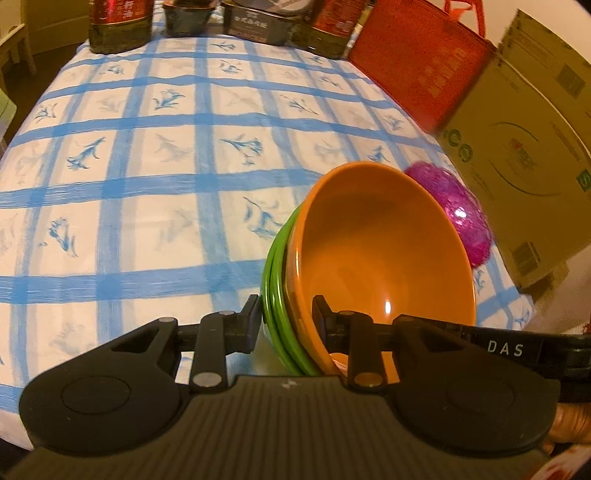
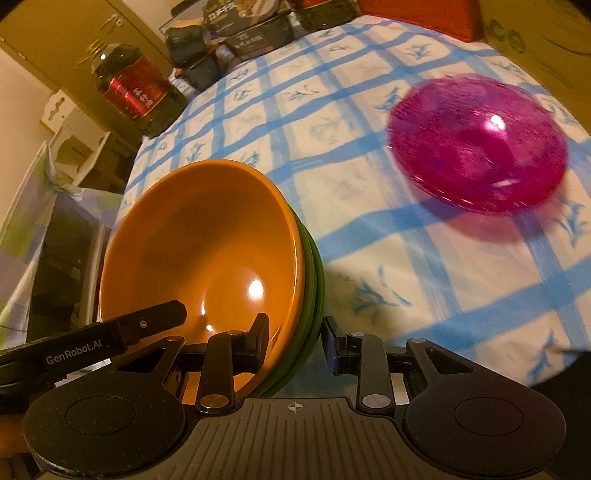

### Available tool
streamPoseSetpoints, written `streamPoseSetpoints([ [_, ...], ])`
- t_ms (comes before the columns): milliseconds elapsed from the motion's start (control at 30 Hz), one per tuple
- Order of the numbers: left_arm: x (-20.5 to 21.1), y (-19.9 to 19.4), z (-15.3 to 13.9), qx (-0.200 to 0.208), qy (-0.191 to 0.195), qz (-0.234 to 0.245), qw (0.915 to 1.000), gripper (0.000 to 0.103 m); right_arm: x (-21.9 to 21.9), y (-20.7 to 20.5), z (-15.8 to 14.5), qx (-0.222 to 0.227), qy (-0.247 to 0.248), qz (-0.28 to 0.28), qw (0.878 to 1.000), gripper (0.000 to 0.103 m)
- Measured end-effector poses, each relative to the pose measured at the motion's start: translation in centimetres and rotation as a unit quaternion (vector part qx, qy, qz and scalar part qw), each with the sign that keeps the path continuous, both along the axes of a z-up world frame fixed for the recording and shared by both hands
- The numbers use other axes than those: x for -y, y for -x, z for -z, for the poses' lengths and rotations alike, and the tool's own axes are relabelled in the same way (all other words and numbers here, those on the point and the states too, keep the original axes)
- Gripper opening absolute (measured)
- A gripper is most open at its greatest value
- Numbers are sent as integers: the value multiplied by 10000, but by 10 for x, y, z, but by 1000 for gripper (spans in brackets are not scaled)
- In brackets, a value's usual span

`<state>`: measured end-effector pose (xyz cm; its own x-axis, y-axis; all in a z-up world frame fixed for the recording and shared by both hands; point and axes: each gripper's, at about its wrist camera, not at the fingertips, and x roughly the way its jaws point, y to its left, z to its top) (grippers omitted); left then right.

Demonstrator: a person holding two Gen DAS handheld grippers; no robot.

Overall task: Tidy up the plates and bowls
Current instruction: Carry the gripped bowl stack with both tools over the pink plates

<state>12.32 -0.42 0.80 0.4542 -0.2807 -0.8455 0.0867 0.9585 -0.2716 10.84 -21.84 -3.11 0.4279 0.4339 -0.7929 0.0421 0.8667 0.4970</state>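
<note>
Left gripper [image 1: 285, 317]: jaws closed across the rim of a nested stack, one finger outside the green bowls [image 1: 275, 295], the other inside the orange bowl [image 1: 384, 254]

Right gripper [image 2: 294, 338]: jaws clamped on the same stack at its opposite rim, one finger inside the orange bowl [image 2: 207, 251], the other outside the green bowls [image 2: 314, 295]

Stack: orange bowl innermost, green bowls beneath; tilted steeply on edge between both tools, at the near edge of the table

Magenta bowl [image 2: 476, 144]: translucent, blurred, apart from the stack, over the blue-checked tablecloth [image 1: 155, 177]

Table's far edge: oil bottles [image 1: 120, 24], dark boxes [image 1: 255, 24]; right side: red bag [image 1: 421, 66], cardboard box [image 1: 528, 147]
</note>
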Motion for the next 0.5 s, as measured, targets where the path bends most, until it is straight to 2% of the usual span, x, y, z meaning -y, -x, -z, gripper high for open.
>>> streamPoseSetpoints([
  [500,62,9,-5,18,102,556,9984,26,61,35,-11,31,33,566,9984,31],
])
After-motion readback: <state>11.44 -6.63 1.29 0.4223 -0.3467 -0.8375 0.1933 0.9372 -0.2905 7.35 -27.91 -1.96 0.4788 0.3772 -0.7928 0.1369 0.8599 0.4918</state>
